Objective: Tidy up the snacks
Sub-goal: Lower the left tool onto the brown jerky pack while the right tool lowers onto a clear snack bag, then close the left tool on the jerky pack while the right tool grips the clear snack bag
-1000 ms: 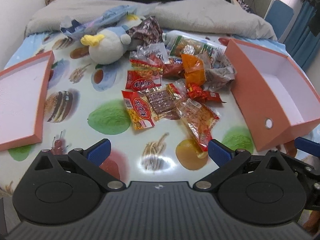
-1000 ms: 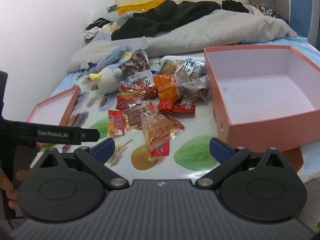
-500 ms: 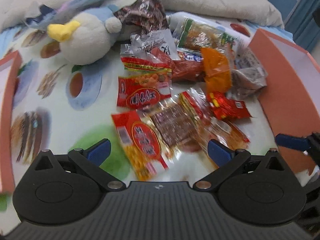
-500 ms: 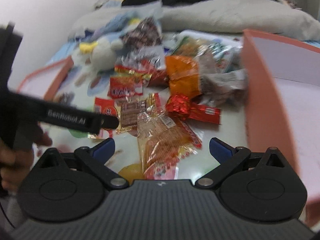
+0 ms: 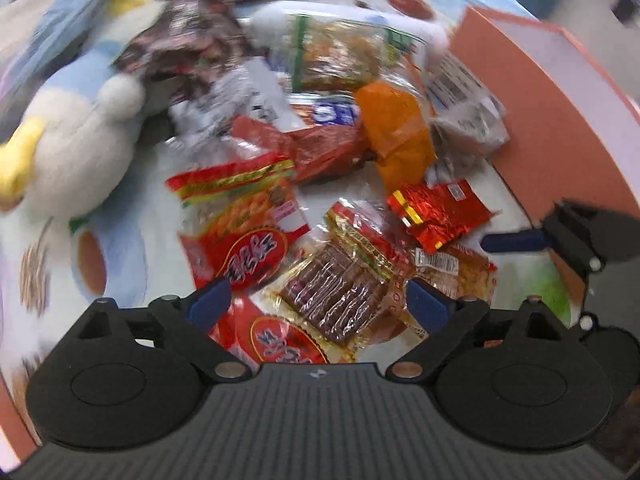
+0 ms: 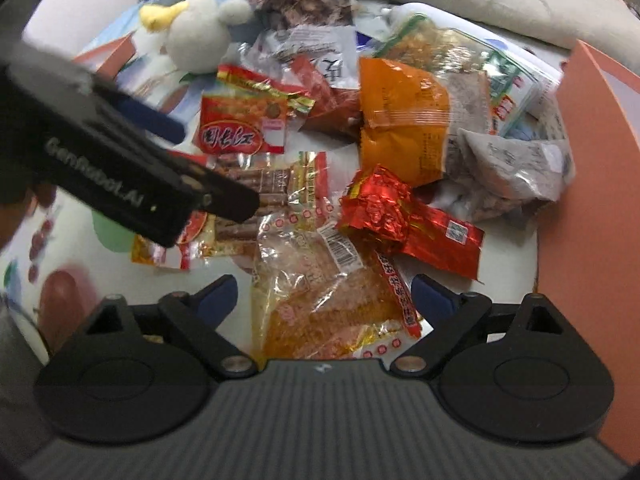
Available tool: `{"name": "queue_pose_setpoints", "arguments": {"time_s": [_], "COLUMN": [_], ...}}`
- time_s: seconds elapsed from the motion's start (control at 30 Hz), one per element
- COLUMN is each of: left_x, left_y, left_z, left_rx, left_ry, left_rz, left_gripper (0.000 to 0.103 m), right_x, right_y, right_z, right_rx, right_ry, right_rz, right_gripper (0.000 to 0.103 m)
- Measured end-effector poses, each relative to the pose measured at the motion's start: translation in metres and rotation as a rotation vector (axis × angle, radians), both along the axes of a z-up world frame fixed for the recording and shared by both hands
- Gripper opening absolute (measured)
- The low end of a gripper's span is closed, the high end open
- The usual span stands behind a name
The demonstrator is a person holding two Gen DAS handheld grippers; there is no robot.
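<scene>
Motion blur smears plush toy, farthest wrappers.

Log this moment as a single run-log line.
left gripper: closing, open over brown-bar packet, no contact | right gripper: closing, open over orange-crisp packet | box: no snacks visible

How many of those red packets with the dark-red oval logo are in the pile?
2. One red packet lies beside the plush toy; the second sits under the left gripper. Others may be buried.
</scene>
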State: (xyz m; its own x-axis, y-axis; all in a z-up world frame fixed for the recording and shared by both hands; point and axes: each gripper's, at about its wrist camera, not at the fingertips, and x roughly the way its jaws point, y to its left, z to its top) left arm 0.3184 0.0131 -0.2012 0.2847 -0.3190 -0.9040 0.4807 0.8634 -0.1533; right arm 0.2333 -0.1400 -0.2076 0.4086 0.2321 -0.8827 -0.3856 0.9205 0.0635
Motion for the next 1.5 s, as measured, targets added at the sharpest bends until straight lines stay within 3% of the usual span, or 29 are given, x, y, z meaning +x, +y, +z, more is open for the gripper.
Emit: {"name": "queue_pose_setpoints", "arguments": {"time_s": [0.07,0.23,0.43,0.63,0.83,1.0,1.1,1.3,1.37,1.5], "left_x": [0.003,-0.002,-0.014,-0.022,-0.026,-0.044,-0.055,-0.081,-0.091,-0.111], "left_y": [-0.004,-0.016,-0.024,-0.026,-0.017,-0.011,-0.013,-0.01,-0.009,-0.003], "left_z": [-0.002,-0.014,-0.03,-0.038,-0.041,-0.041,-0.039,-0.037,-0.036,-0.035], "left_rx": [0.016,0.072,0.122,0.128,0.079,0.045,0.036,0.019,0.011,-0.014], "left_ry": [-0.002,-0.015,-0.042,-0.092,-0.104,-0.138,-0.16,-0.194,-0.2,-0.208], "left_rz": [-0.066,-0.237,-0.35,-0.387,-0.345,-0.257,-0.198,-0.088,-0.062,0.007], "left_gripper": [0.095,0.094,0.094,0.095,0.094,0.094,0.085,0.063,0.046,0.029], "right_x": [0.004,0.005,0.0,-0.008,-0.032,-0.05,-0.061,-0.078,-0.083,-0.093], "right_y": [0.001,-0.003,-0.007,-0.01,-0.021,-0.045,-0.052,-0.052,-0.052,-0.049], "right_z": [-0.006,-0.011,-0.011,-0.007,-0.001,-0.001,0.002,0.001,0.003,0.005], "right_rx": [-0.025,-0.016,-0.015,-0.017,0.008,0.058,0.083,0.086,0.096,0.117], "right_ry": [0.023,0.022,-0.005,-0.032,-0.09,-0.142,-0.163,-0.18,-0.183,-0.182], "right_rz": [0.017,0.042,0.081,0.109,0.095,-0.07,-0.137,-0.149,-0.16,-0.175], "right_gripper": [0.087,0.085,0.081,0.067,0.053,0.046,0.042,0.04,0.04,0.04]}}
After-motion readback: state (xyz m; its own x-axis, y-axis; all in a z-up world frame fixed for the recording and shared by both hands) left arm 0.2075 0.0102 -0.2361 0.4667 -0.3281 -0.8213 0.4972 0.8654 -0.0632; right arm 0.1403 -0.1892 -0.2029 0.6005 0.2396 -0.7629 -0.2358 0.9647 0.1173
